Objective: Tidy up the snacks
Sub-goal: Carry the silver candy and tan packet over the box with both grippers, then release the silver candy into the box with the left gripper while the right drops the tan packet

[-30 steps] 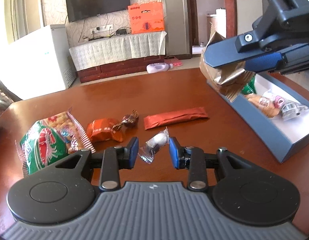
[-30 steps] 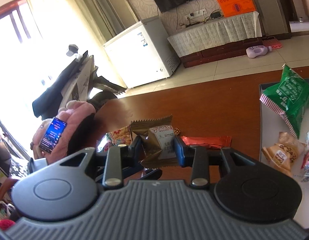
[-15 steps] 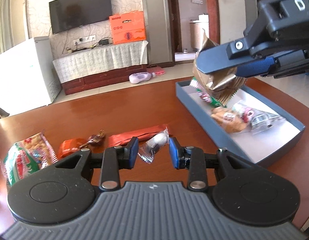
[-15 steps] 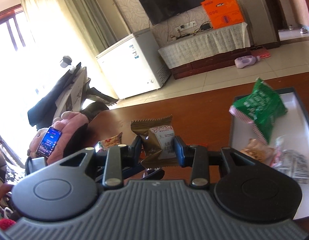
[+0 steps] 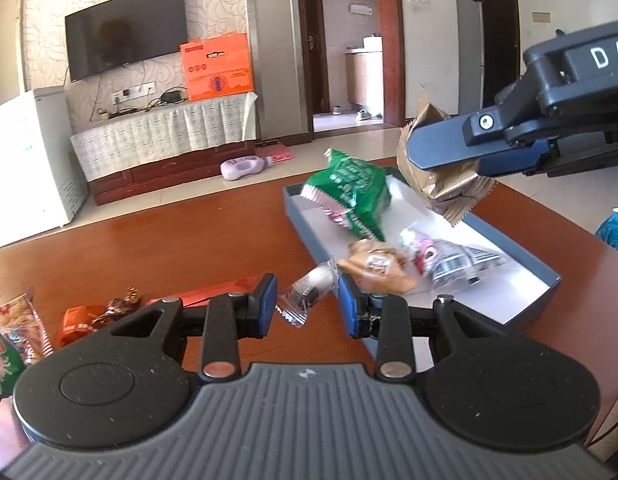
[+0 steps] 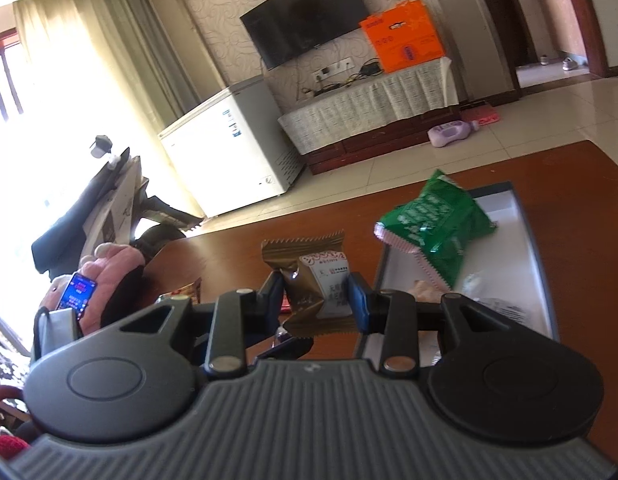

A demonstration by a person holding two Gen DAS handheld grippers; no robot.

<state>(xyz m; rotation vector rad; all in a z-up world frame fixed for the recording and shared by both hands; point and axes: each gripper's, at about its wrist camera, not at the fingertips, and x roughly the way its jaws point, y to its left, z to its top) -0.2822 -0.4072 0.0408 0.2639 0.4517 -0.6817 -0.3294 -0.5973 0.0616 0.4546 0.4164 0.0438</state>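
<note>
My left gripper point(image 5: 307, 300) holds a small white candy in a clear wrapper point(image 5: 309, 290) between its jaws, just left of the grey tray's point(image 5: 521, 256) near corner. My right gripper point(image 6: 315, 294) is shut on a gold-brown snack packet point(image 6: 319, 280); in the left wrist view it point(image 5: 443, 174) hangs above the tray's far right part. The tray holds a green bag point(image 5: 351, 196), a tan packet point(image 5: 375, 266) and clear-wrapped candies point(image 5: 445, 258).
On the brown table point(image 5: 169, 248) to the left lie a red bar point(image 5: 213, 294), an orange packet point(image 5: 77, 320), a small brown candy point(image 5: 123, 304) and a green-red bag point(image 5: 9, 344). A person with a phone point(image 6: 77, 292) sits beyond the table's left end.
Both grippers have moved right toward the tray, each keeping its snack. The tray now sits nearer the middle of both views, and the loose snacks have slid to the left.
</note>
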